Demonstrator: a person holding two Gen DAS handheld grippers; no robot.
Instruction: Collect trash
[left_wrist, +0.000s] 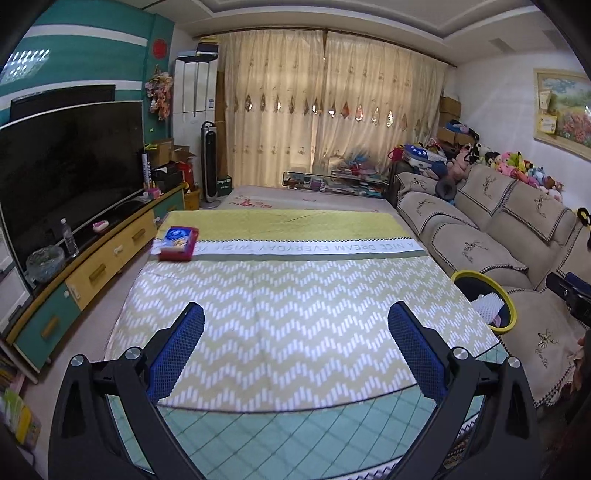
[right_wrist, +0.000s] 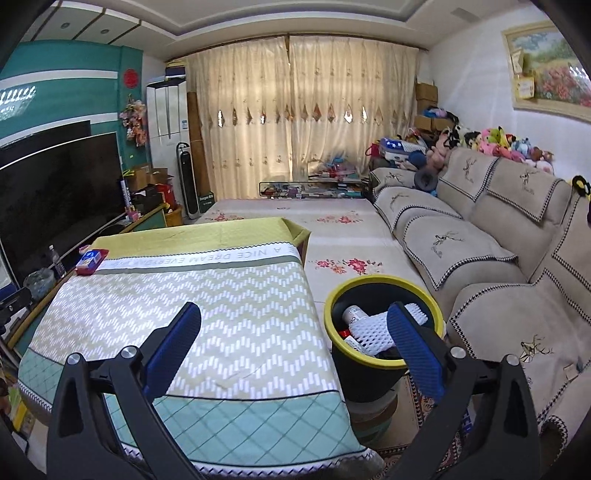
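A black bin with a yellow rim (right_wrist: 334, 295) (left_wrist: 511, 306) stands on the floor between the table and the sofa. Inside it lie a white foam net (right_wrist: 369, 328) (left_wrist: 489, 302), a white tube (right_wrist: 351, 314) and other scraps. My right gripper (right_wrist: 295, 314) is open, its blue right finger (right_wrist: 412, 350) in front of the bin, with nothing held. My left gripper (left_wrist: 295, 314) is open above the cloth-covered table (left_wrist: 295, 295) (right_wrist: 184, 295). A red and blue packet (left_wrist: 177, 242) (right_wrist: 90, 260) rests at the table's far left corner.
A TV (left_wrist: 70, 166) and a yellow-green cabinet (left_wrist: 110, 258) line the left wall, with a water bottle (left_wrist: 69, 236) on it. A beige sofa (right_wrist: 498, 251) with plush toys runs along the right. A dark object (left_wrist: 569, 291) shows at the right edge of the left wrist view.
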